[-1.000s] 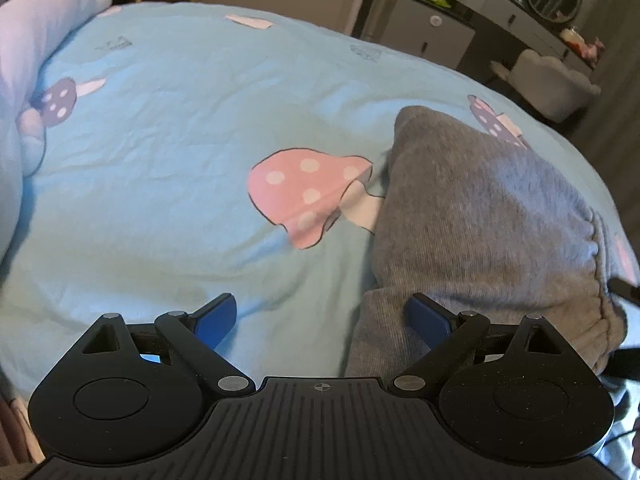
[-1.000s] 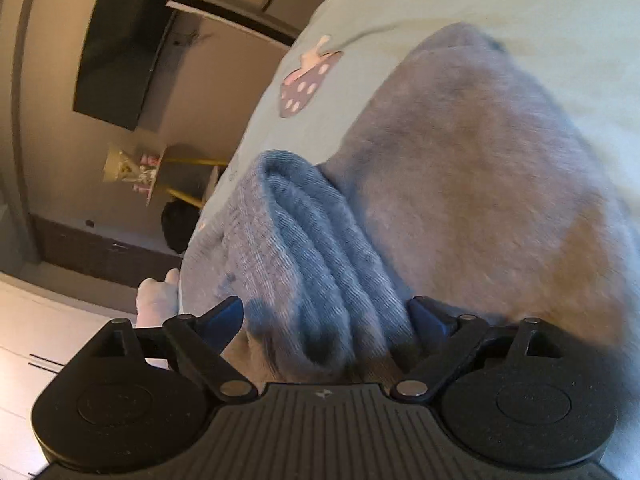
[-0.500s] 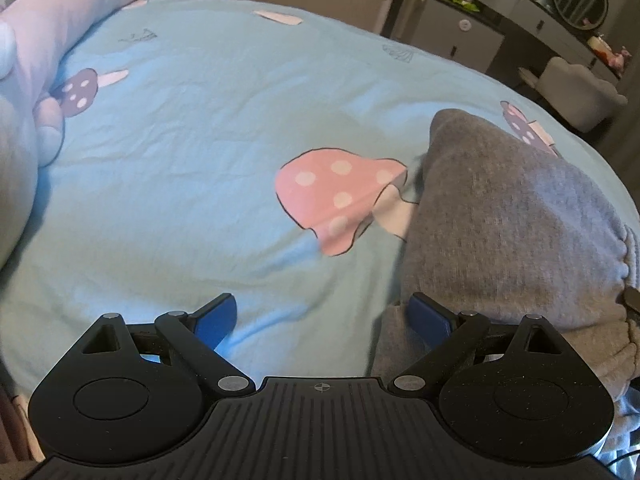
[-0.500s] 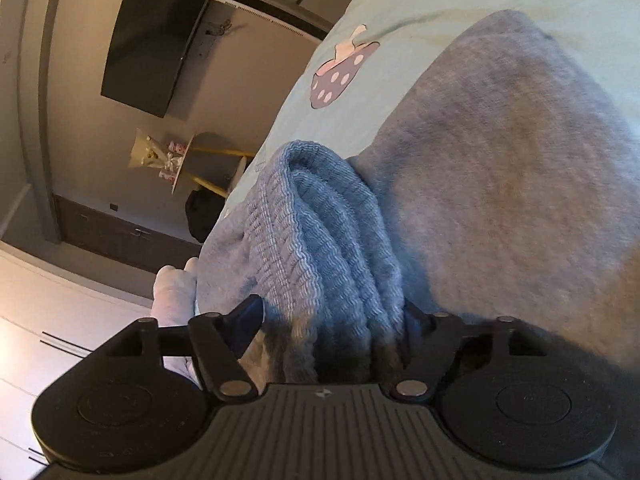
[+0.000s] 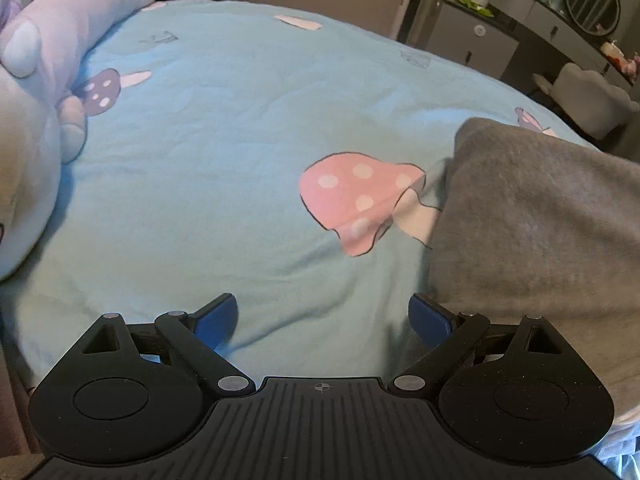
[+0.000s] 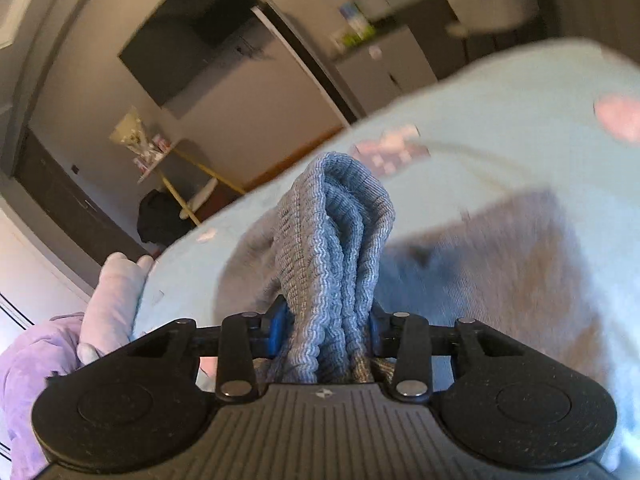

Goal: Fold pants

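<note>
**Right grip closes on ribbed cuffs as fold begins**

Clamped now where a second ago they stood wide, the fingers of my right gripper (image 6: 326, 330) pinch the bunched ribbed grey-blue cuffs (image 6: 336, 240) of the soft grey knit pants (image 5: 540, 232), gathered so both legs travel together. My left gripper (image 5: 324, 316) has slid left off the cloth; its blue pads gape wide over the pale blue mushroom-print bedsheet (image 5: 224, 152), holding nothing. The pants lie at three o'clock in its view, a lilac plush toy (image 5: 44, 80) at ten.
</note>
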Demonstrator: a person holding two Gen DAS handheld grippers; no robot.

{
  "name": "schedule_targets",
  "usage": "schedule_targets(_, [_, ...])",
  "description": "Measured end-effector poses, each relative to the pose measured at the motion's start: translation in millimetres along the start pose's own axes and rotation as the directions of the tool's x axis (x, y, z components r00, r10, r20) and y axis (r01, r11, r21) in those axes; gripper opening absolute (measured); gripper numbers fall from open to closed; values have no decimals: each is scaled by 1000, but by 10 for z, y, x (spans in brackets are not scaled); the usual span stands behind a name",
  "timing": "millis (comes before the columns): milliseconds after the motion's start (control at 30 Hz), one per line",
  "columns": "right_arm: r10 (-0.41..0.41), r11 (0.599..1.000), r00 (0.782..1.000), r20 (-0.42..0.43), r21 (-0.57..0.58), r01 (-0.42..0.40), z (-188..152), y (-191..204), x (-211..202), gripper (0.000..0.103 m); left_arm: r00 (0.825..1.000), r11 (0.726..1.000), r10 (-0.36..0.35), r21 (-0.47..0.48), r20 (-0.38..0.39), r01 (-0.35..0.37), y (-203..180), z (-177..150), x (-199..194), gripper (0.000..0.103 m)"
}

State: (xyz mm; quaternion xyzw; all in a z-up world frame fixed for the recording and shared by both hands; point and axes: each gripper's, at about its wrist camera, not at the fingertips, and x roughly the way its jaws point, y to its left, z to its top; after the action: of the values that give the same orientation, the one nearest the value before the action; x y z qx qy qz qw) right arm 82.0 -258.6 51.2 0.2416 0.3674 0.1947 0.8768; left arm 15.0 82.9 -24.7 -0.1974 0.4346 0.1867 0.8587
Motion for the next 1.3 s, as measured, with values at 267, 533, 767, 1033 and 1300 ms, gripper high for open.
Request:
schedule_targets(267, [6,999,993,117,-37,-2,273,102,-494,37,994,988,-106,115,41,100,-125,-64,-180,97])
schedule_targets(533, [-92,995,988,124,45,87,234,-252,-618,37,979,947,-195,272,57,172,-338,-176,-348,96])
schedule_targets(767, [-73,997,989,127,39,69,241,-154,-626,38,974,847,-226,495,4,195,-703,-650,-609,96])
schedule_targets(1033, [-17,999,990,141,44,11,256,-57,-696,38,988,897,-154,423,30,127,-773,-635,-412,90])
schedule_targets(1300, [-41,998,992,122,52,35,213,-202,-740,38,984,967,-166,207,67,149,-386,-476,-487,84])
